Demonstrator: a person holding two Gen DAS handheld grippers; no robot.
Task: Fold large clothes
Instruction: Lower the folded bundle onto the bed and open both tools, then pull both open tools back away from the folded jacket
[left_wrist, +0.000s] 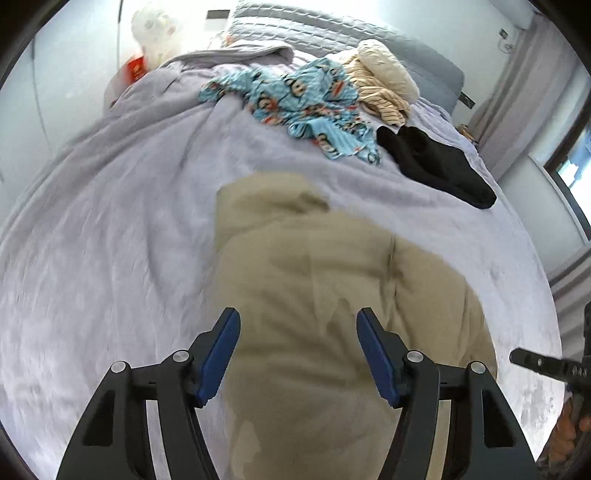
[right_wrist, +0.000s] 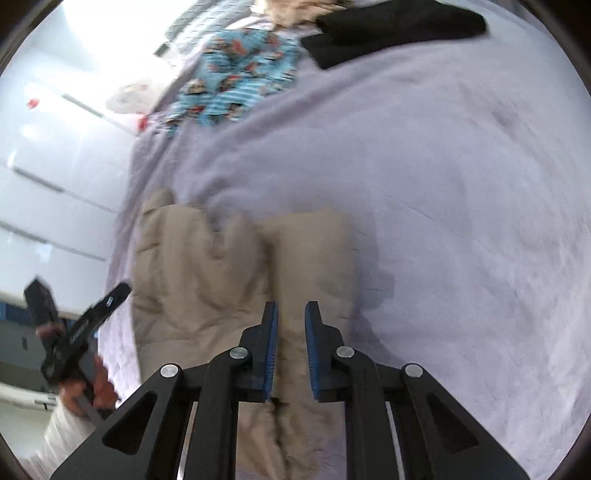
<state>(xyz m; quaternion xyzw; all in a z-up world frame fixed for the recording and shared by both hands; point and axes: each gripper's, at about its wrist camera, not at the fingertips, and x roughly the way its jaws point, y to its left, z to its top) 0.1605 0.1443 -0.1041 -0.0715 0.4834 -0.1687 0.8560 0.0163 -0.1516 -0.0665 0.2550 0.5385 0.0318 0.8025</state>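
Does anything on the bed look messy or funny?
Yes. The blue cartoon-print garment lies crumpled and unfolded on the lilac bedspread, beside a heap of cream striped clothes. The beige padded garment in front is rumpled, with a darker patch near its lower edge, maybe damp.

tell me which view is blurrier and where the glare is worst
Right wrist view: blurrier, the blue patterned garment and tan garment are smeared, with glare washing out the upper left wall. Left wrist view: sharper, the black garment has clean edges, though the lavender blanket streaks at lower left and glare blows out the top around the white plush. Both bend strongly at the fisheye rim.
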